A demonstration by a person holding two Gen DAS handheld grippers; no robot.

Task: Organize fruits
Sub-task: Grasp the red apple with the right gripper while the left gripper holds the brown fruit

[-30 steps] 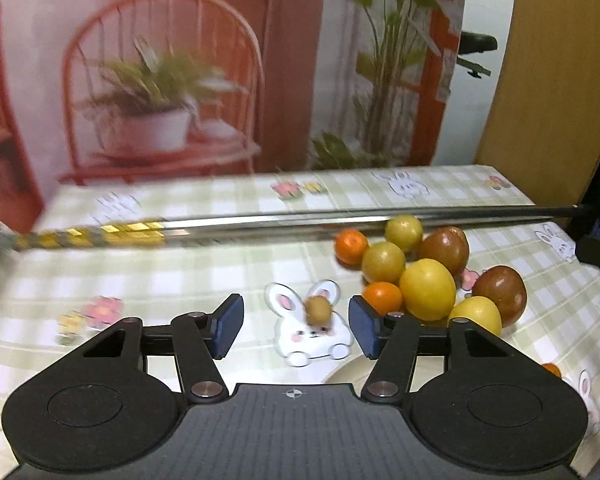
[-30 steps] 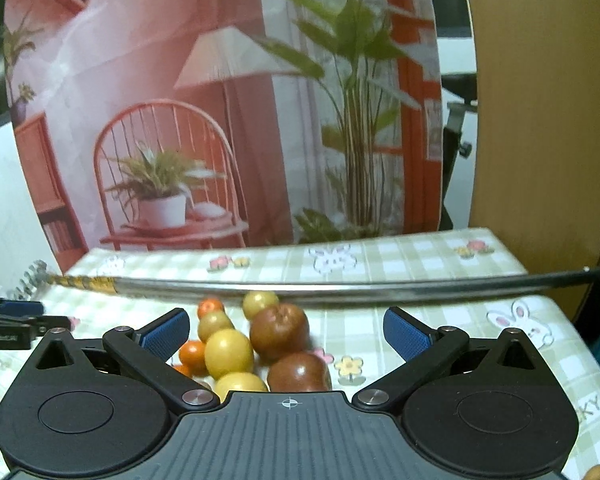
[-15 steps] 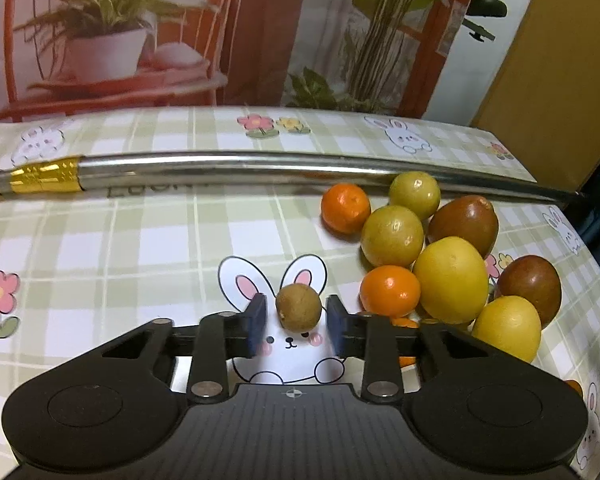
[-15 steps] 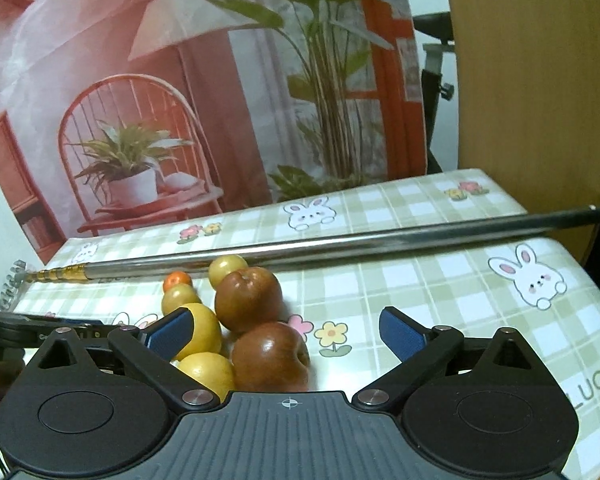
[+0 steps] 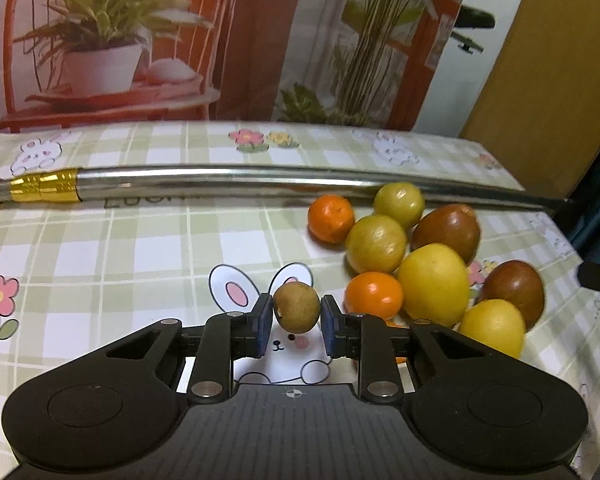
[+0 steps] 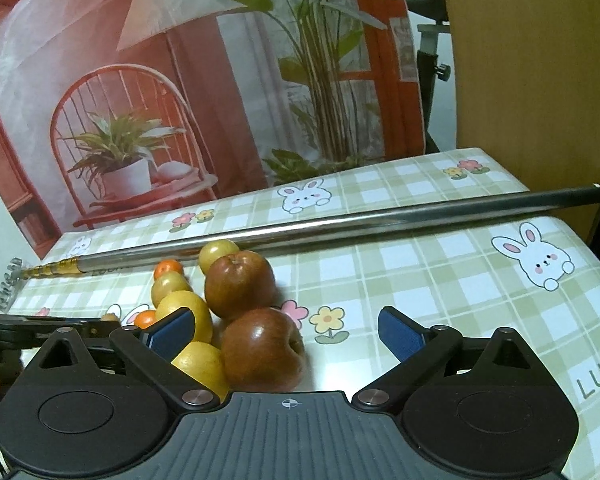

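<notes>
**Inspector A:** The small brown fruit (image 5: 296, 307) sits clamped between the blue pads (image 5: 263, 325) of the left gripper (image 5: 294, 326), above the rabbit print (image 5: 278, 332) on the tablecloth (image 5: 100, 264).

**Inspector B:** Surroundings?

**Inspector A:** Just right of it lies the fruit cluster: two oranges (image 5: 374, 295), two green-yellow fruits (image 5: 376, 243), two large yellow fruits (image 5: 434, 290) and two red-brown apples (image 6: 239, 284), mostly touching one another. Behind them a metal rod (image 5: 236, 182) with a gold-coloured end (image 5: 40, 189) runs across the table; the rear green-yellow fruit appears to touch it, though the view is too blurred to confirm.

**Inspector B:** The other tool?

**Inspector A:** The right gripper (image 6: 286, 334) has its fingers spread wide, holding nothing; the nearer apple (image 6: 262, 350) lies between them, and the left finger overlaps a yellow fruit.

**Inspector B:** Writing?

**Inspector A:** "LUC", cut off at the frame edge (image 6: 598, 376), is printed on the cloth. A plant-and-chair backdrop (image 6: 140, 80) stands behind the table.
</notes>
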